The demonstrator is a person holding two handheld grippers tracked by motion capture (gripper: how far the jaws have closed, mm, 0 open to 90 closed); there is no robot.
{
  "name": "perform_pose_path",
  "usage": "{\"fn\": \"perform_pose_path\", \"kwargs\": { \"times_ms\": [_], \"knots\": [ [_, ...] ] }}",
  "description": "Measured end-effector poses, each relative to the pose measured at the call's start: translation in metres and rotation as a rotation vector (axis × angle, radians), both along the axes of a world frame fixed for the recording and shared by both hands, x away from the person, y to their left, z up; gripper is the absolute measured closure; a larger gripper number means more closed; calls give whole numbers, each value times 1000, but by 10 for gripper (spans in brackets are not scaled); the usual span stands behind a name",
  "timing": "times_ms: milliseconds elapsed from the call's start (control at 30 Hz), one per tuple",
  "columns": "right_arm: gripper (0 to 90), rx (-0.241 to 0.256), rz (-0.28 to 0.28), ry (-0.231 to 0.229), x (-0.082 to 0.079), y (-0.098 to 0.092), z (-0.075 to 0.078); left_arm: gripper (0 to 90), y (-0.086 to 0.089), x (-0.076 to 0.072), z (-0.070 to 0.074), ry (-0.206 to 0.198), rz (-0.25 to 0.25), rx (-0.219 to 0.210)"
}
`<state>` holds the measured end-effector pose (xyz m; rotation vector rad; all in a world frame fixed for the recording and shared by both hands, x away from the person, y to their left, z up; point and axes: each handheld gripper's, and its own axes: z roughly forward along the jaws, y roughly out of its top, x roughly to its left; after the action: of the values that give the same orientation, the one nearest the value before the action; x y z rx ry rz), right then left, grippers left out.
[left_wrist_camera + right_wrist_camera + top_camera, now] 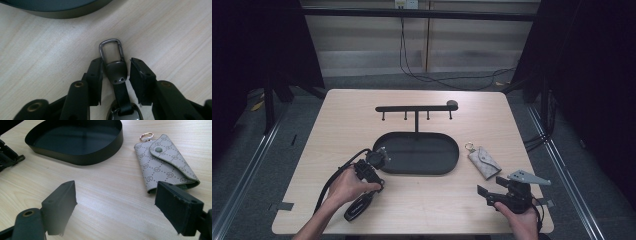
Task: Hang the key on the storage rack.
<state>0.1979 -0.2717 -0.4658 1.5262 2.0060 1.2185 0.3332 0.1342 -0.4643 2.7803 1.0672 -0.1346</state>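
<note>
- My left gripper straddles a dark key fob lying on the table; its jaws stand slightly apart on either side of the metal cap, one touching or nearly so, not yet clamped.
- The fob's carabiner clip points to 12 o'clock in the left gripper view, toward the black oval tray.
- I judge the work barely begun: nothing hangs on the hook rack at the table's 12 o'clock, and the tray looks bare.
- The patterned key pouch lies flat at 3 o'clock of the tray, untouched.
- My right gripper waits with jaws wide apart, low over the table, the pouch at its 1 o'clock.
- In the high view my left hand angles toward 1 o'clock; my right hand rests near the front edge.
</note>
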Motion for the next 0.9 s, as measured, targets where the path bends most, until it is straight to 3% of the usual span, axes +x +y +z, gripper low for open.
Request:
{"fn": "perform_pose_path", "kwargs": {
  "times_ms": [167,333,733,900],
  "knots": [
    [172,-5,4,5,0,1,0,659,-3,-3,0,-30,-5,26],
    [176,-9,7,8,0,1,0,670,-12,-8,0,-66,-15,87],
    [189,-15,9,16,1,2,-1,704,-13,-7,0,-55,6,89],
    [189,-14,7,18,1,2,-2,705,-10,-4,0,-34,11,70]
  ]
}}
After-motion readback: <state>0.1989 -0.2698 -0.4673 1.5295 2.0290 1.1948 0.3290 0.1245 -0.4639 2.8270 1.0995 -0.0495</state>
